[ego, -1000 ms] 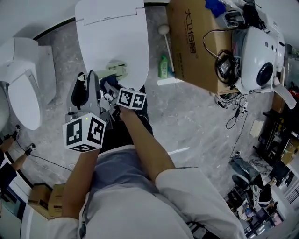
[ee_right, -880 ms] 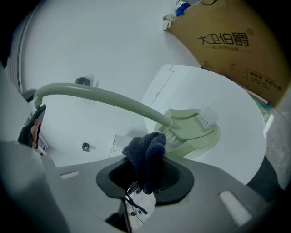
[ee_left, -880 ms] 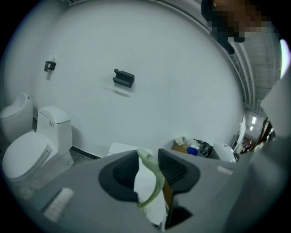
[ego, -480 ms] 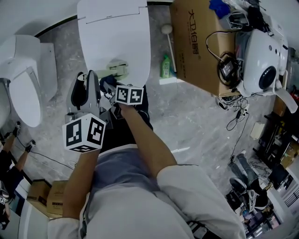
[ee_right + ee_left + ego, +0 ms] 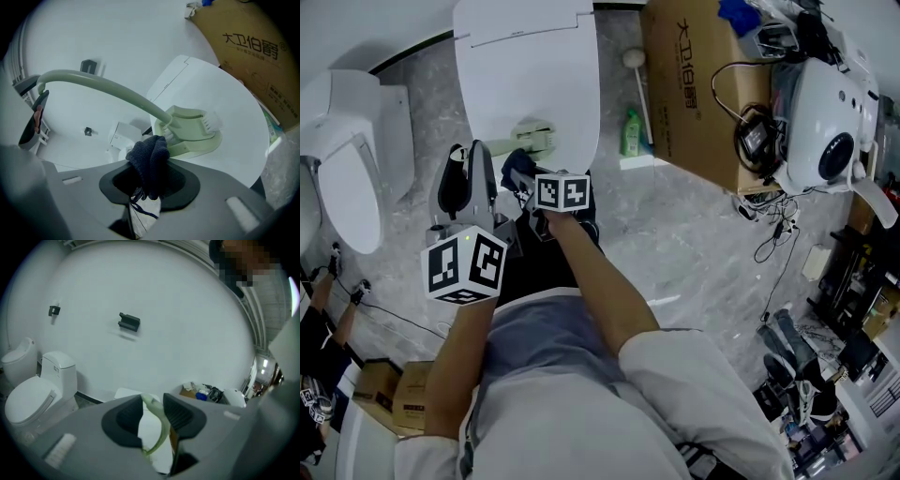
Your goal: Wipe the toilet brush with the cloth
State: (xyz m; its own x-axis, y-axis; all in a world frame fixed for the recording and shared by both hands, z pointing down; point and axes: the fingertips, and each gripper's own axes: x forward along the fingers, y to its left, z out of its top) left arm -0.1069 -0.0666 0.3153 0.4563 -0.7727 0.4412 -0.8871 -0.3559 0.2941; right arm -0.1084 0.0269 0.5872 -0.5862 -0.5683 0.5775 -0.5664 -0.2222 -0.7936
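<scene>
A pale green toilet brush lies with its head (image 5: 532, 138) on the closed white toilet lid (image 5: 534, 66). My left gripper (image 5: 469, 164) is shut on the curved handle (image 5: 158, 427), which runs up between its dark pads. My right gripper (image 5: 527, 183) is shut on a dark blue cloth (image 5: 517, 167). In the right gripper view the bunched cloth (image 5: 150, 159) touches the handle (image 5: 103, 89) just behind the brush head (image 5: 192, 129), whose white bristles (image 5: 212, 123) point right.
A second white toilet (image 5: 347, 169) stands at the left. Right of the lid are a green bottle (image 5: 628, 131), a white-balled stick (image 5: 630, 64), a cardboard box (image 5: 694, 84) and a white machine (image 5: 825, 122) with cables. The floor is grey marble.
Both grippers keep their holds. The right gripper with the cloth has edged slightly up toward the brush; the left gripper has barely shifted.
</scene>
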